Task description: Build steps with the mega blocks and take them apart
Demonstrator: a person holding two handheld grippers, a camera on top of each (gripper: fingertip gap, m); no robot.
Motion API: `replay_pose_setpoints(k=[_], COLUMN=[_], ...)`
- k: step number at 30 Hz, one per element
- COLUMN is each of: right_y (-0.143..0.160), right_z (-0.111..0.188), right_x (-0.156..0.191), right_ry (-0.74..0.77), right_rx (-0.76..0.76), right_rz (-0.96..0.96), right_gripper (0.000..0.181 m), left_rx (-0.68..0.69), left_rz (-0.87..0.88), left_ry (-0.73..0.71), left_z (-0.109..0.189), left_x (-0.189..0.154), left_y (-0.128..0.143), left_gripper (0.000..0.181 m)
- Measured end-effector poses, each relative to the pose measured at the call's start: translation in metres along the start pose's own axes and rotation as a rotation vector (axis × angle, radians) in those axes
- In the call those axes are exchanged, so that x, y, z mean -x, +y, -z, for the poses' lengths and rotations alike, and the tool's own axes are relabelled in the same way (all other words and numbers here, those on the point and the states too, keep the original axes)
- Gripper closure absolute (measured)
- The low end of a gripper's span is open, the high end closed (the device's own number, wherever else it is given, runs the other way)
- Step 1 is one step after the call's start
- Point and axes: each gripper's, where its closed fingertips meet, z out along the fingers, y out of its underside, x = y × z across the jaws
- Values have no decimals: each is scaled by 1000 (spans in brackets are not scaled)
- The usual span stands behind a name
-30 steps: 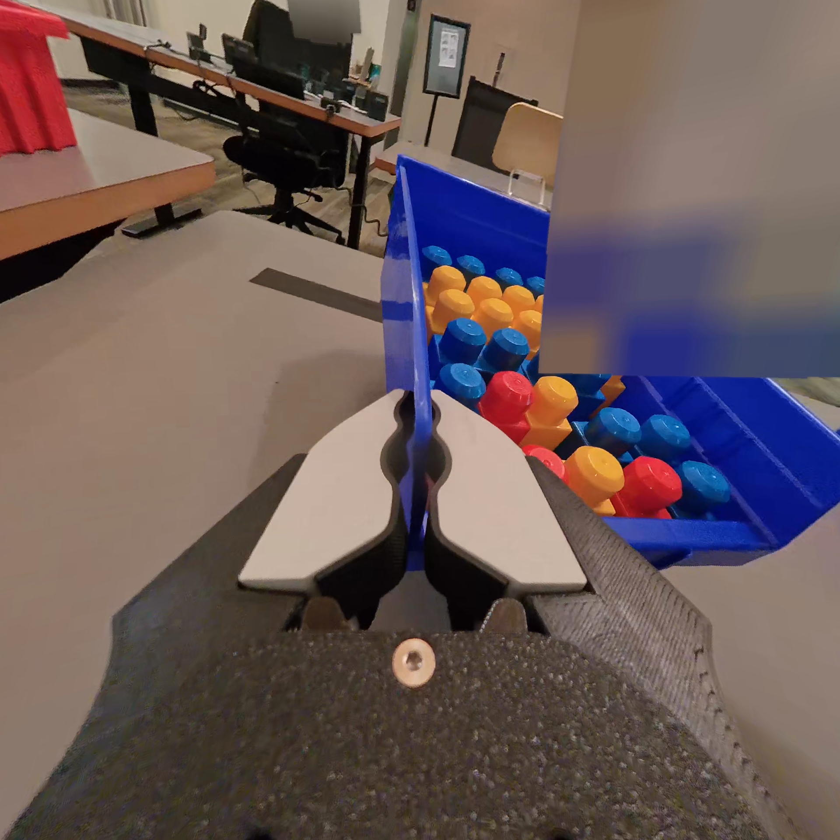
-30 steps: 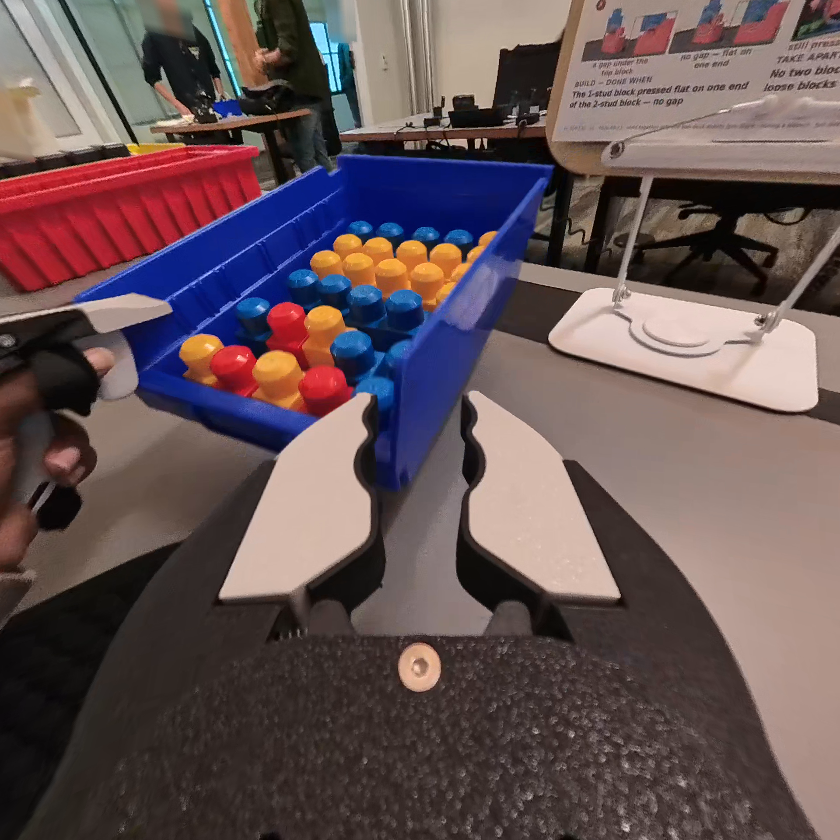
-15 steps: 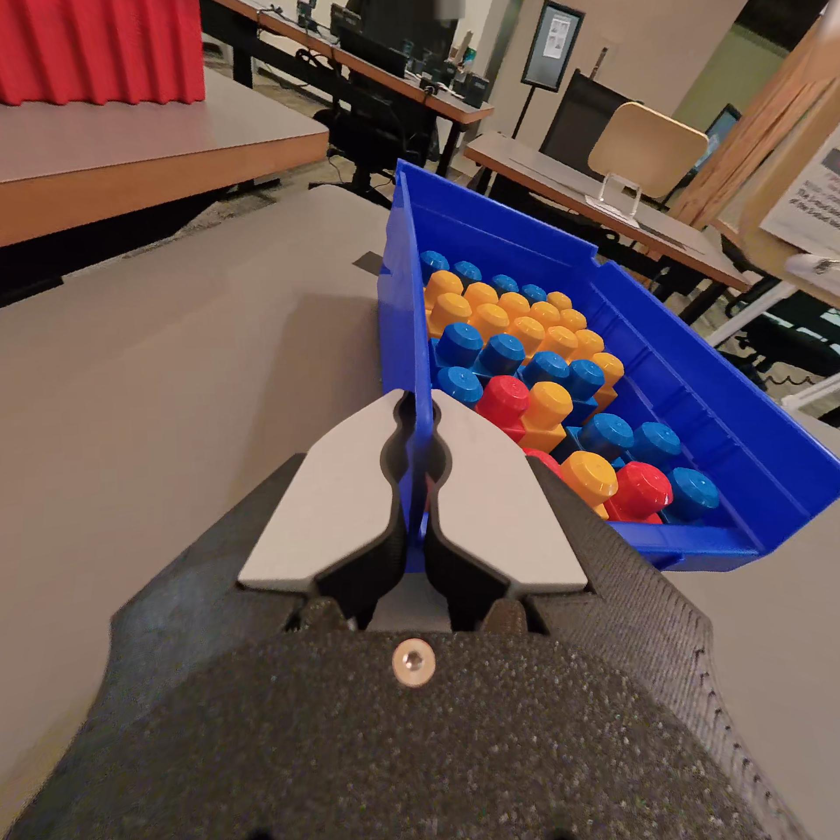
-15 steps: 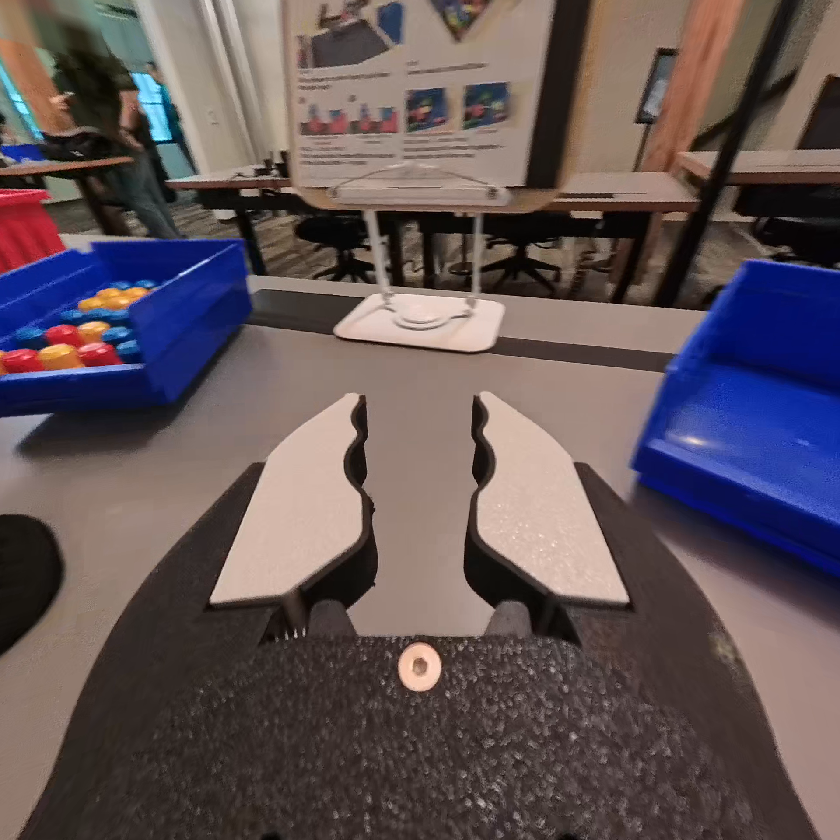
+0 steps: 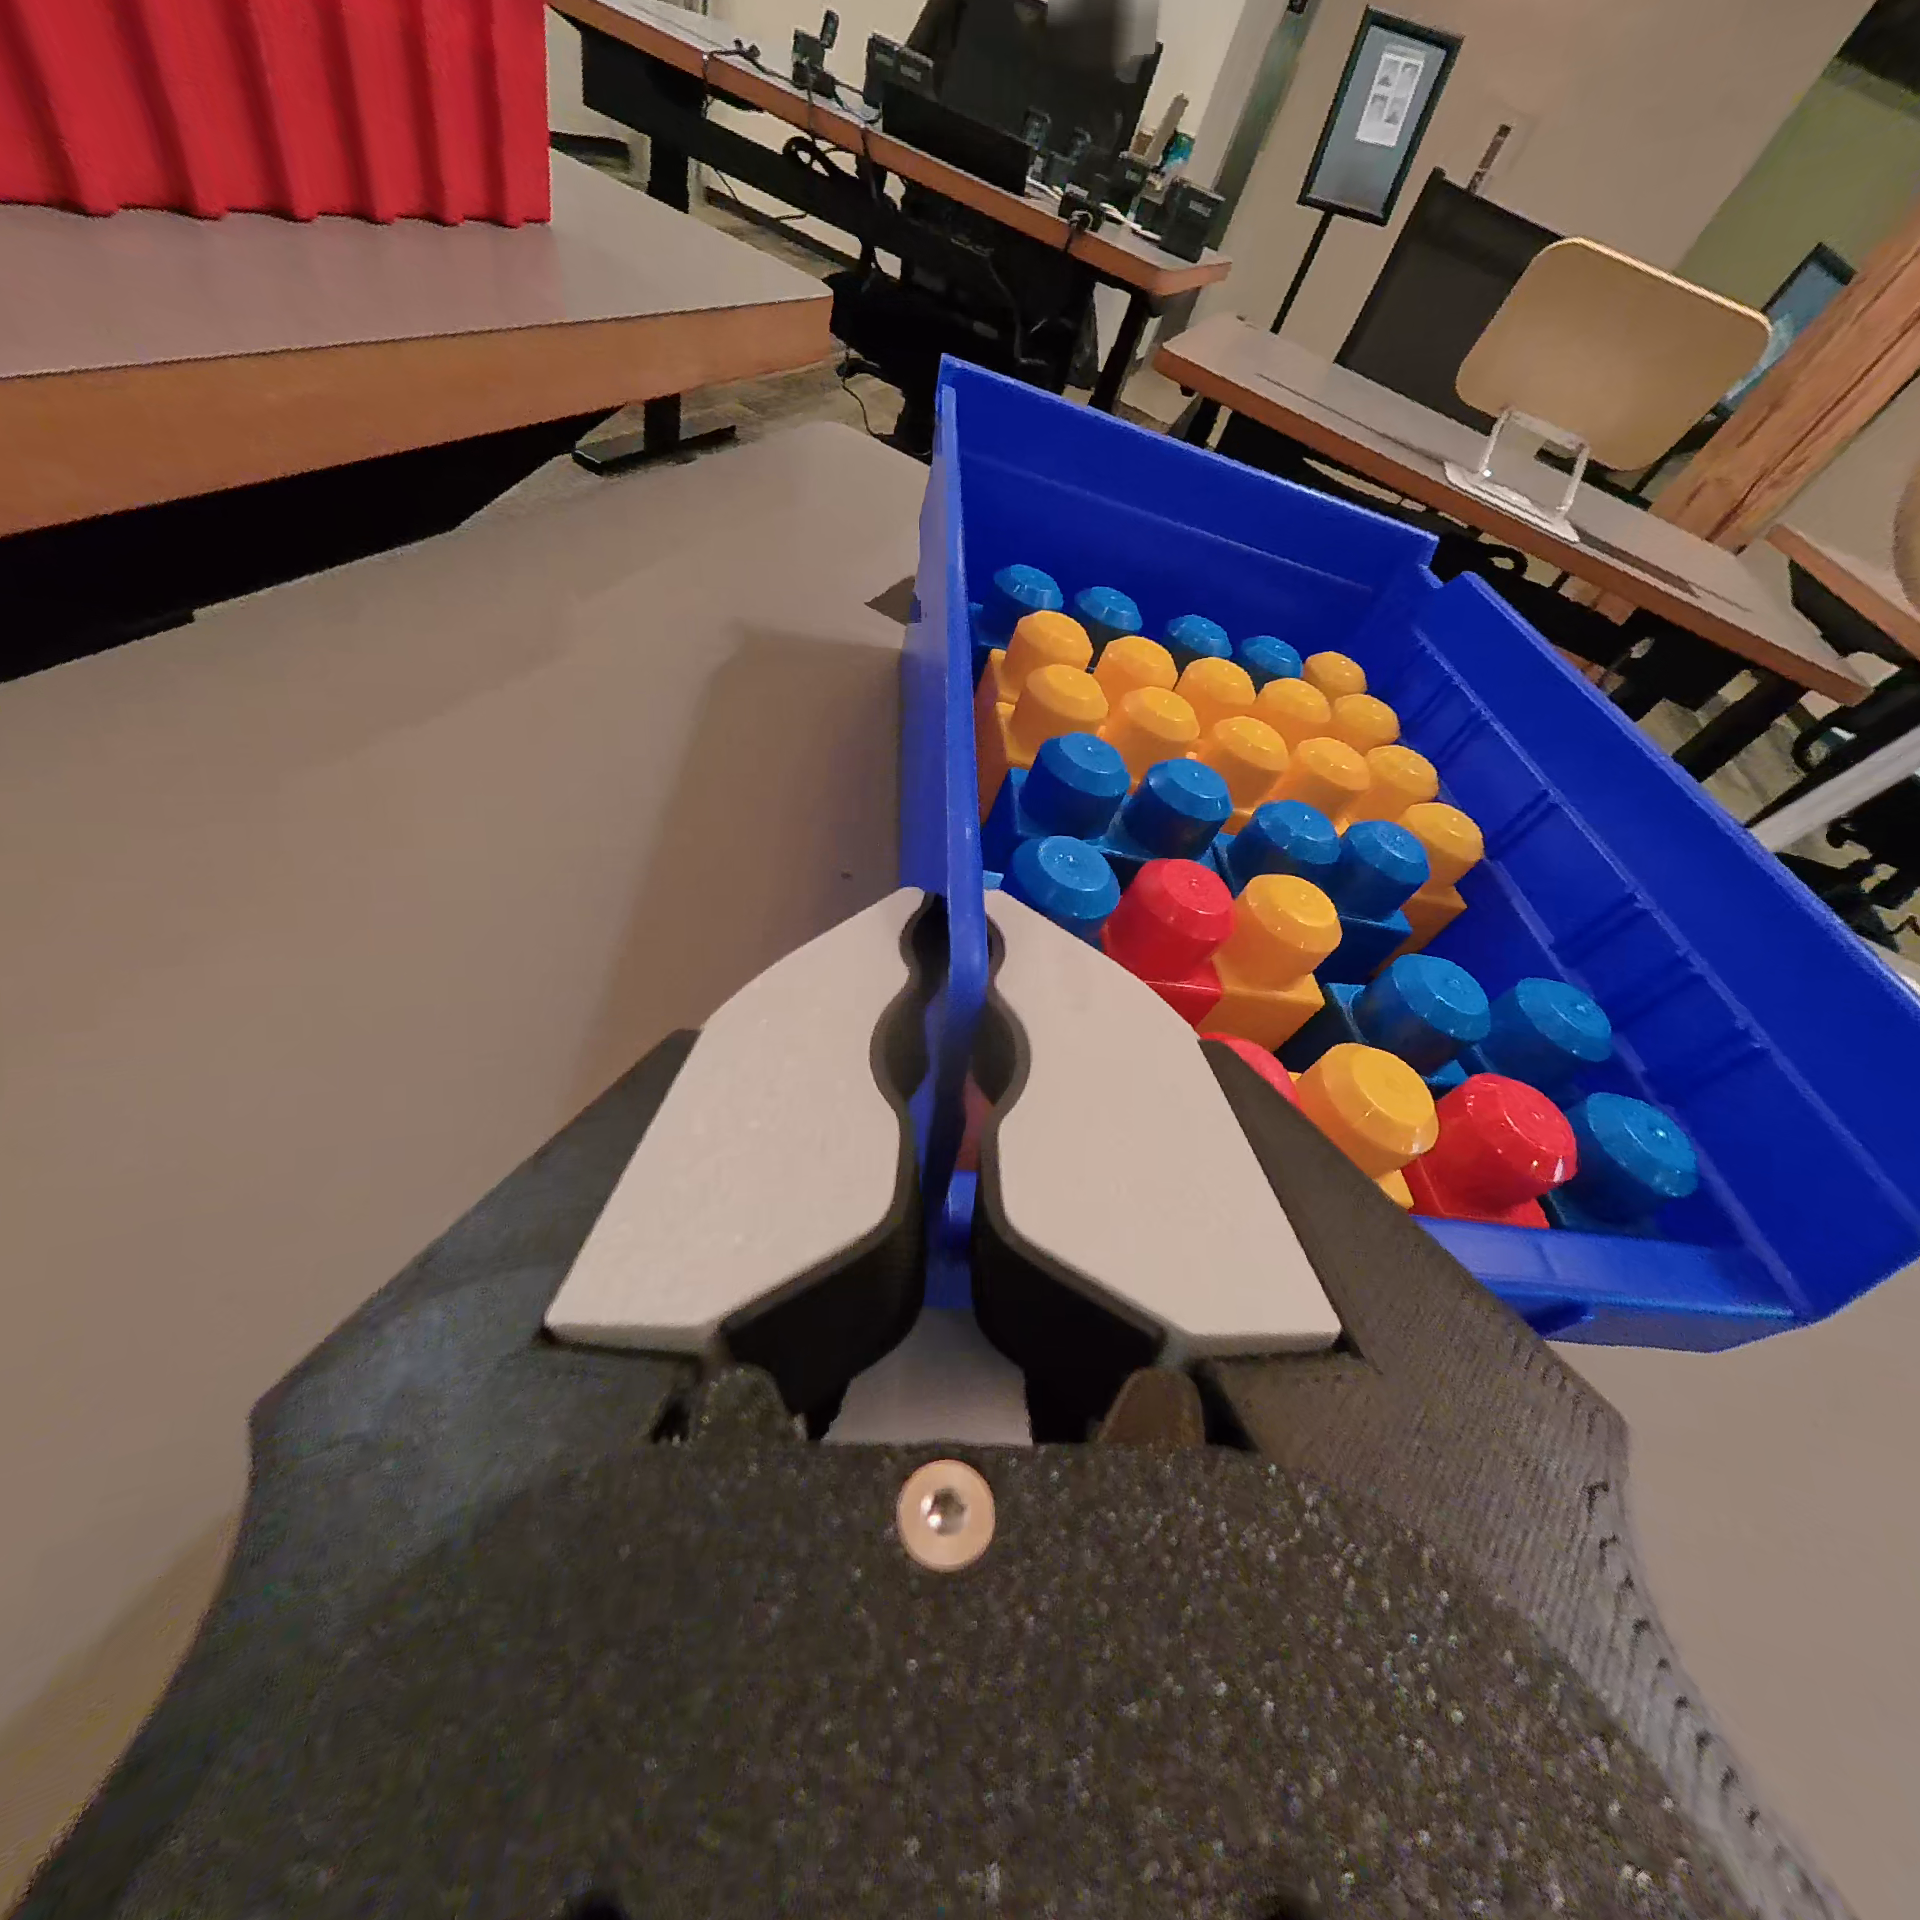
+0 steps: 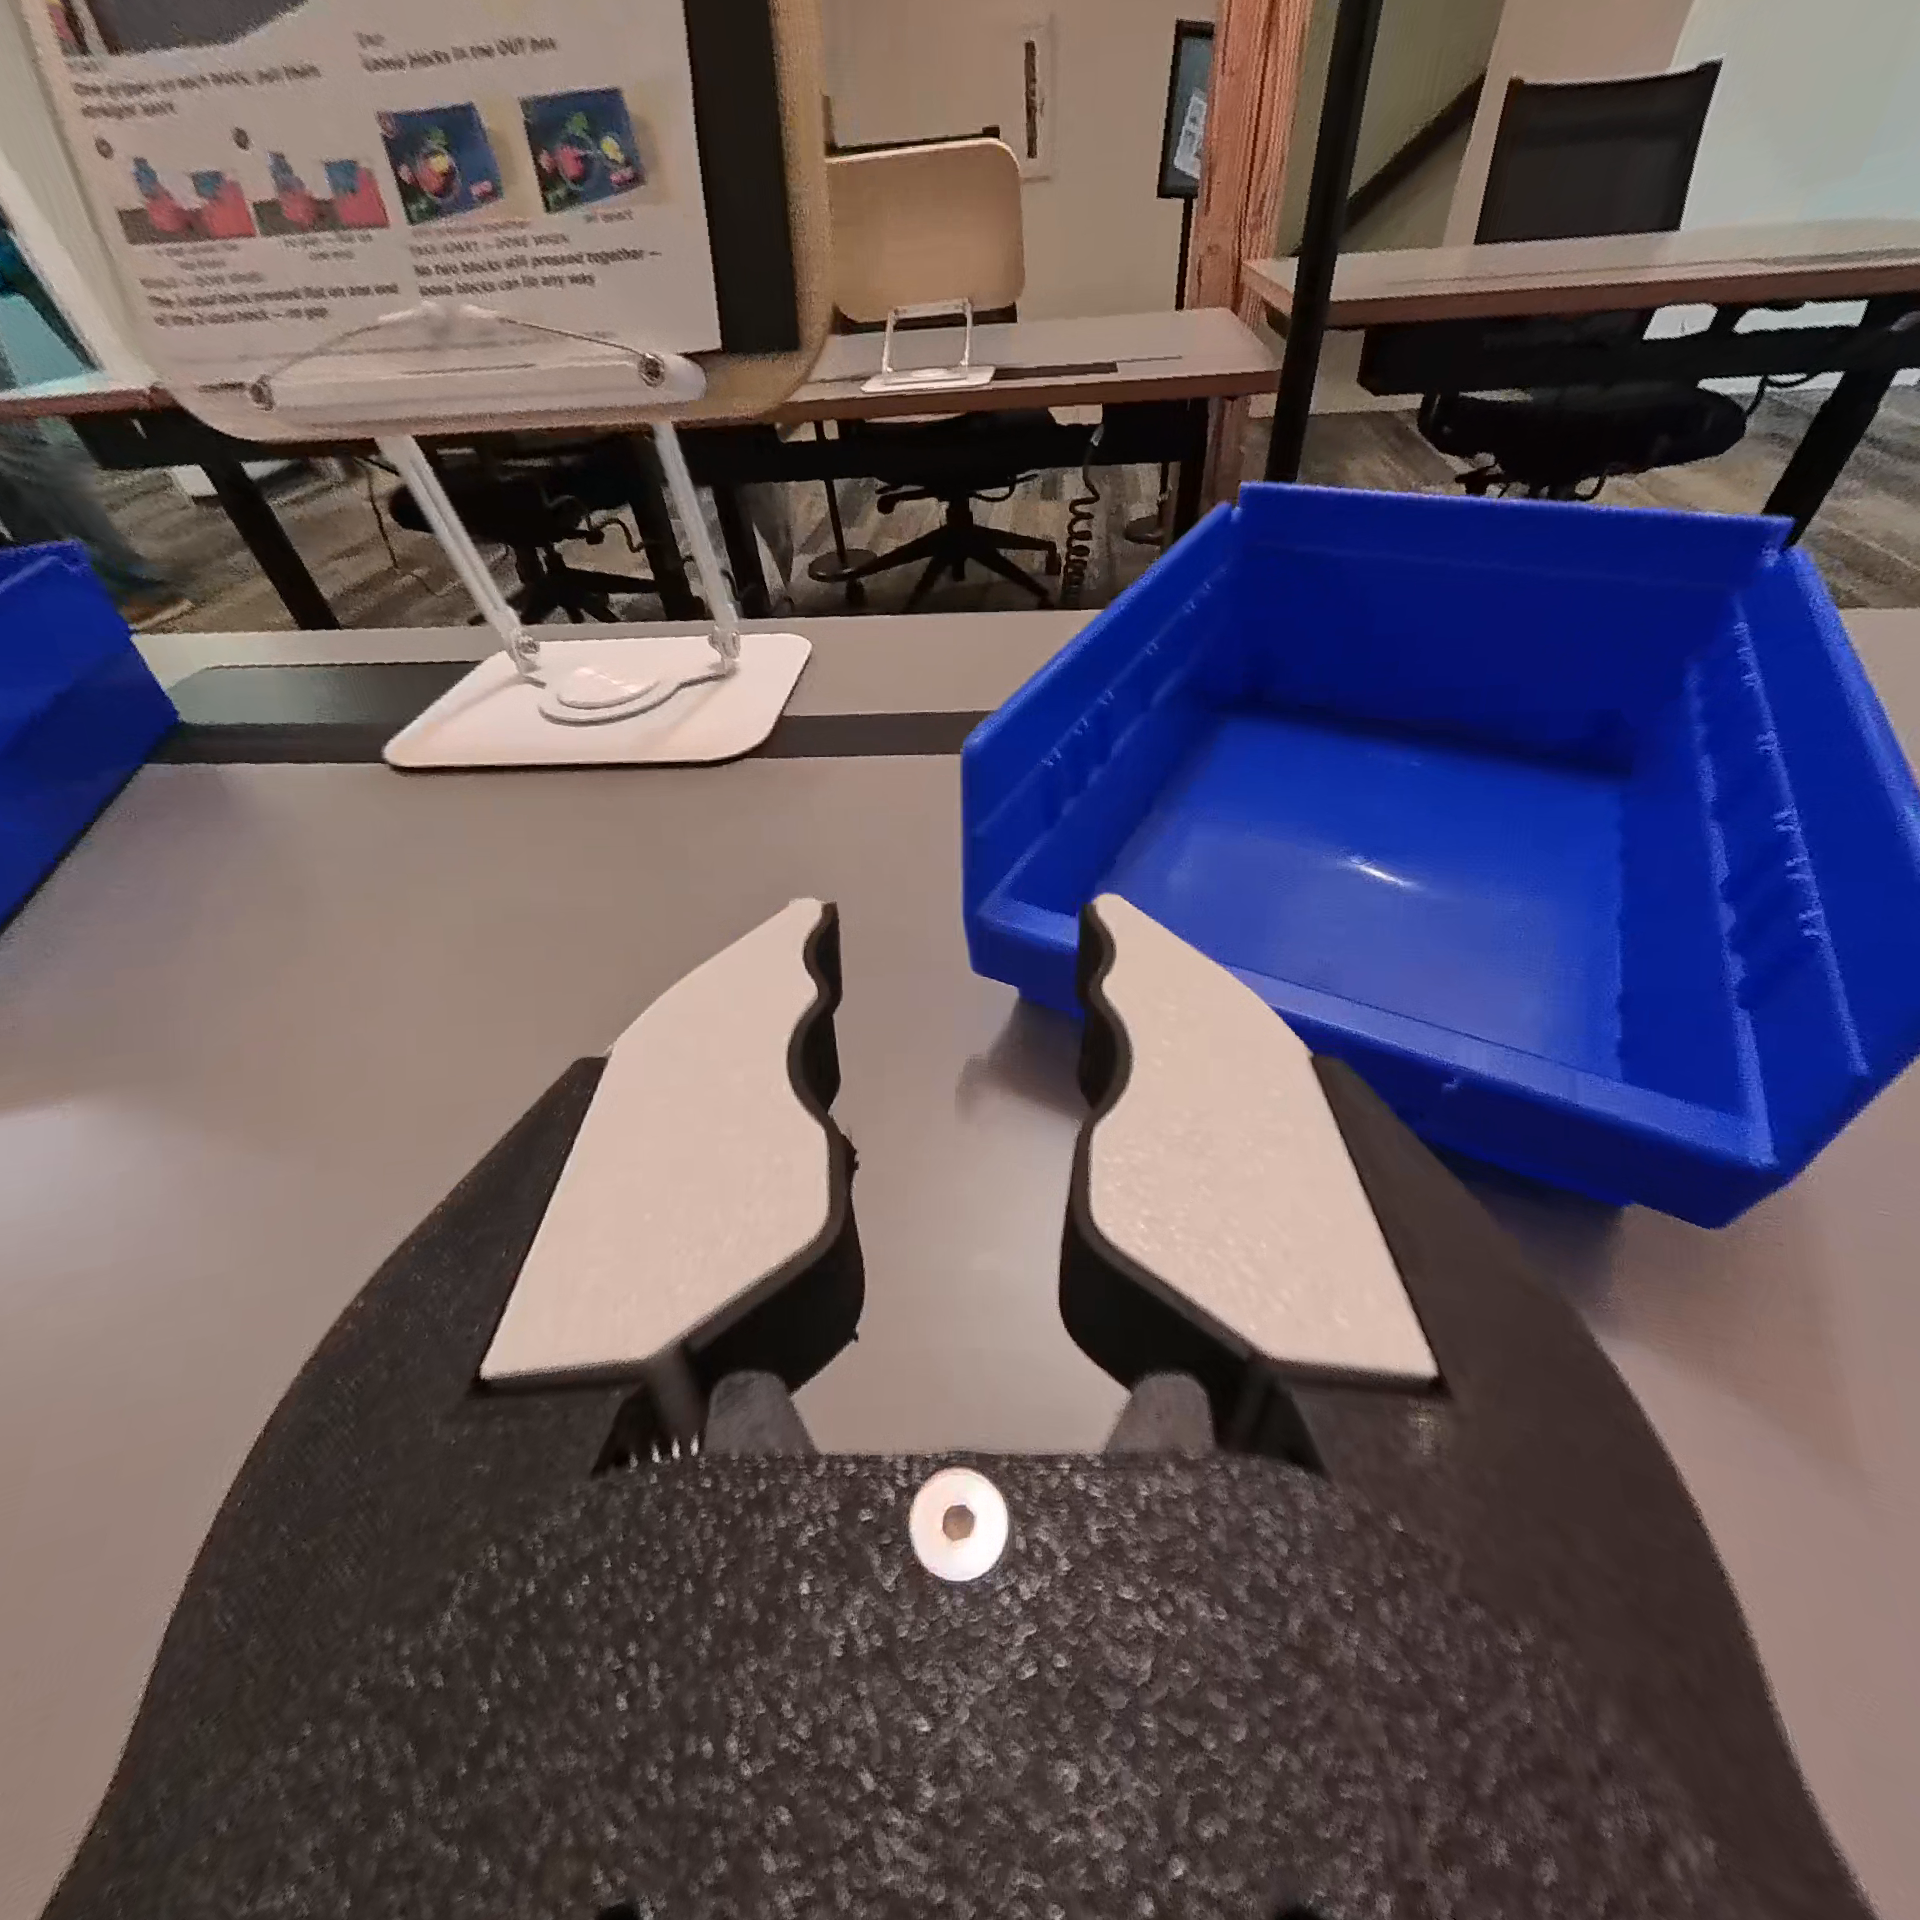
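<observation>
Fingers (image 5: 831, 1049) pinch block-filled blue bin (image 5: 1662, 935); second bin (image 6: 1455, 883) bare.

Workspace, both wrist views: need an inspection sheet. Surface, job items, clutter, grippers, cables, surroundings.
Surface: grey table, dark strip along its far side.
Job's things: blue bin holding blue, orange and red blocks; second blue bin with no blocks inside.
Clutter: white stand holding an instruction sheet.
Grippers: left gripper shut on the block bin's wall; right gripper open, holding nothing, beside the second bin.
Cables: coiled cord under a rear desk.
Surroundings: desks, office chairs, red bin.
</observation>
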Motion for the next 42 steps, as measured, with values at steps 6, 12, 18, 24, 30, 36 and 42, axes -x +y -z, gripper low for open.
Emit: replay_pose_setpoints(k=[6,12,18,24,30,36,42], right_y=[3,-2,-3,33,48,51,49], right_z=[0,9,11,-22,-34,-26,-47], right_x=[-13,-46,-133,-187,-194,-169,-155], right_ry=[13,110,335,338,351,372,352], right_rx=[0,-5,67,209,249,270,279], right_rz=[-28,-3,46,-38,-11,27,46], right_gripper=[138,138,114,124,175,177,178], left_rx=[-10,-38,-112,-237,-260,-232,-203], left_rz=[-1,14,60,-92,-249,-311,-319], left_ry=[-36,-38,47,73,115,119,139], left_z=[-20,-25,-10,25,35,30,28], left_x=[-6,-10,-13,-29,-56,-62,-66], left_y=[-3,-5,-20,-54,-51,-44,-38], left_gripper=[177,175,142,146,152,153,153])
